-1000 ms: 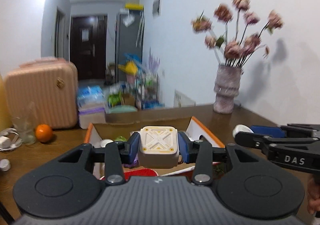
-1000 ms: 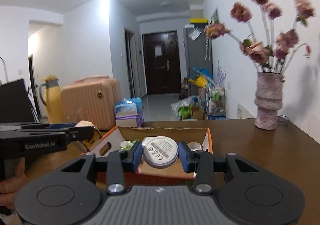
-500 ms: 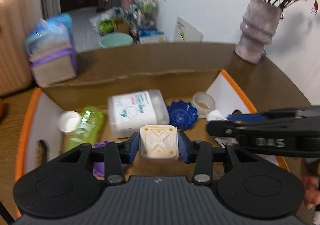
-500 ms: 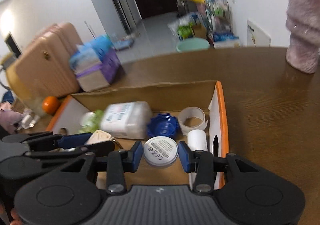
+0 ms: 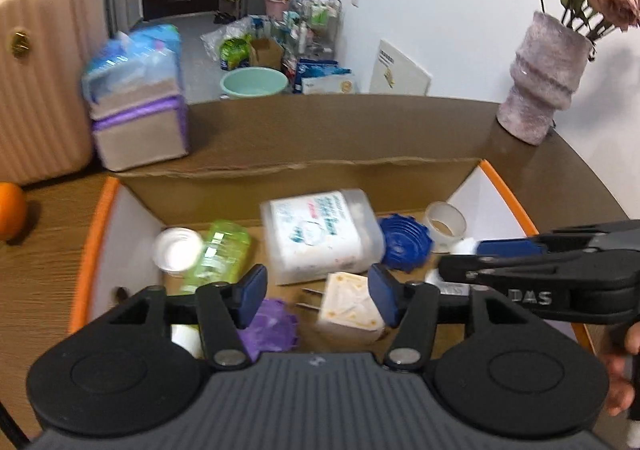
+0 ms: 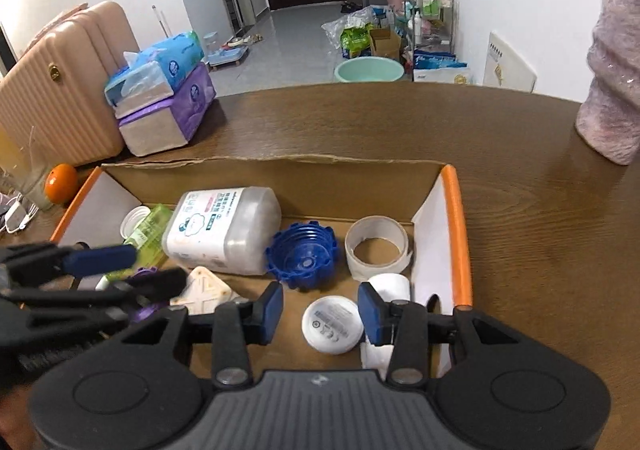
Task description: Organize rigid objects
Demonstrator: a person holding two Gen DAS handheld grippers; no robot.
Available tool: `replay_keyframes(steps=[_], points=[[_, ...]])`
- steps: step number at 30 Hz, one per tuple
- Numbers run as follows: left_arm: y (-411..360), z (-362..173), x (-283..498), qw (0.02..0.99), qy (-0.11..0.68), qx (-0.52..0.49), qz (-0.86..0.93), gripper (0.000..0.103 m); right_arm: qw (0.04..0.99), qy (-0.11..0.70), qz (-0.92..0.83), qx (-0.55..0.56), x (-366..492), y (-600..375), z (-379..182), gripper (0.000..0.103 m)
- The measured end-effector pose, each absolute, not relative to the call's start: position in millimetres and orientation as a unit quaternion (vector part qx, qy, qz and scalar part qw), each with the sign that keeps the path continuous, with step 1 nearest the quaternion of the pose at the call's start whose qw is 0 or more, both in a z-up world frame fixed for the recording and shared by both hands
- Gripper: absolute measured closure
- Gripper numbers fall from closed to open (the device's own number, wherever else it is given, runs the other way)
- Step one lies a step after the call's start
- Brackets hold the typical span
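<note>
Wooden table (image 6: 520, 178) | one cardboard box (image 6: 456, 234) | two grippers: left gripper (image 5: 316, 292) opening, right gripper (image 6: 320, 312)

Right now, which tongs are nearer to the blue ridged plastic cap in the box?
Right. The right tongs hover just in front of the blue ridged plastic cap; the opening left tongs sit further left, by the cream plug adapter.

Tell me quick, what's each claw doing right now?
Left gripper: jaws opening, white plug adapter dropped between them.
Right gripper: open, round white disc loose between its jaws.
</note>
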State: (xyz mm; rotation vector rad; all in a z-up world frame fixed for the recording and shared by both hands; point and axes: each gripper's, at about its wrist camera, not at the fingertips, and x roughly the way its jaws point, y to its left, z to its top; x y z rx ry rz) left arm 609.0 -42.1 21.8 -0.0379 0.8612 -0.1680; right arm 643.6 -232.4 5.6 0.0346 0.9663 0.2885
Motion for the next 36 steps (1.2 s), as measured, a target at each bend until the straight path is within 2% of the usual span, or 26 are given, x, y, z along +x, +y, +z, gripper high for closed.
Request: replay_keyframes(steps=[1,2,5,8,9,10,12,14,20,23,30,36], points=[[-39.0,27.6,605.8,0.906,0.416,-0.017,-0.078,0.033,0.877,0.461,0.138,0.016,639.7,-233.7,11.4,0.062],[-35.2,34.6,600.6,0.908,0.412,-0.016,-0.074,0.022,0.879,0.457,0.136,0.015,634.3,-234.6,18.9,0.062],[-27.9,56.0,578.9,0.920,0.386,0.003,-0.064,0.020,0.887,0.443,0.132,0.005,615.2,-236.6,43.7,0.056],[-21.5,78.0,553.8,0.933,0.356,0.016,-0.045,0.013,0.904,0.406,0.132,0.001,587.7,-239.1,73.2,0.045],[-18.8,85.7,543.2,0.940,0.338,0.017,-0.031,0.011,0.915,0.381,0.134,0.000,574.7,-239.6,83.2,0.038],[-16.5,95.0,528.0,0.951,0.307,0.018,-0.013,0.009,0.930,0.345,0.129,-0.011,556.6,-239.4,93.3,0.026],[-13.7,108.4,497.5,0.971,0.236,0.026,-0.004,0.001,0.955,0.269,0.118,-0.036,520.4,-237.7,107.0,0.015],[-13.0,118.6,465.7,0.984,0.172,0.035,-0.007,0.000,0.968,0.214,0.121,-0.048,490.2,-237.0,113.7,0.015],[-2.5,130.0,395.2,0.998,0.069,-0.011,-0.007,0.000,0.989,0.084,0.122,-0.022,415.0,-237.8,110.4,0.009],[-0.3,125.4,367.5,0.999,0.037,-0.022,0.002,0.000,0.991,0.066,0.116,-0.023,394.2,-233.3,101.7,0.009],[0.1,117.5,333.5,1.000,0.027,-0.002,0.000,0.000,0.993,0.052,0.104,-0.014,363.5,-231.5,100.2,0.009],[2.7,110.9,303.9,1.000,0.019,0.004,-0.013,0.000,0.995,0.041,0.095,0.015,338.4,-240.0,103.1,0.002]])
